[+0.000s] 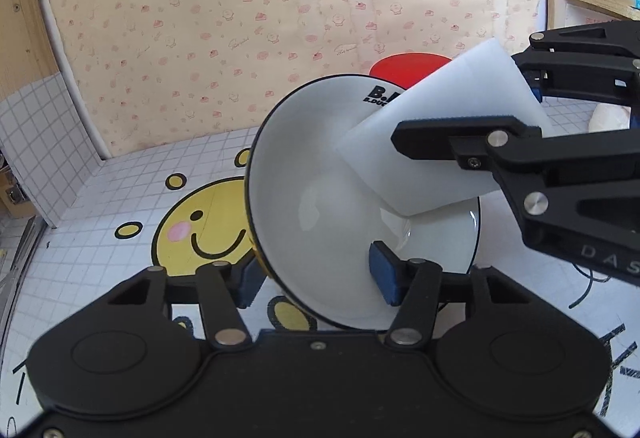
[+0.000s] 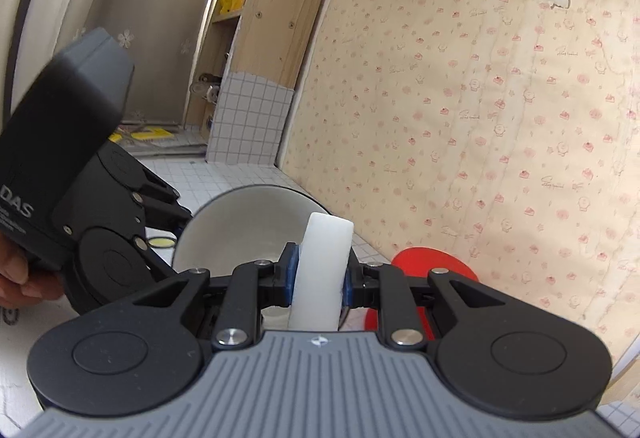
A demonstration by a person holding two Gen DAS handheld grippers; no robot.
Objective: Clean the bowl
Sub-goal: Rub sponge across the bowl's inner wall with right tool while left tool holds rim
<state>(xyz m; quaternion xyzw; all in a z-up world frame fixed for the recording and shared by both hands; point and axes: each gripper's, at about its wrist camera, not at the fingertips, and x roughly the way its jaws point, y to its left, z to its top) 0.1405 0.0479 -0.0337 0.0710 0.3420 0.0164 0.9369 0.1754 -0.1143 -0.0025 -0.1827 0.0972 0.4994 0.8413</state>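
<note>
The white bowl [image 1: 320, 206], tilted on edge, is pinched at its near rim by the left gripper [image 1: 316, 278]; glazed, stiff and breakable, it is judged slippery, best held at the rim. Ahead of the right gripper [image 2: 320, 278], a soft white sponge [image 2: 322, 270] is clamped, reaching into the bowl.

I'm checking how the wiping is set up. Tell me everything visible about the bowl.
The bowl is glossy white inside, apparently ceramic, with a thin black rim, yellow outside and partly hidden black lettering near the far rim. It is tipped on edge, its opening facing the right gripper. The left gripper clamps its near wall, one blue pad inside, one outside. A white sponge reaches into it.
</note>
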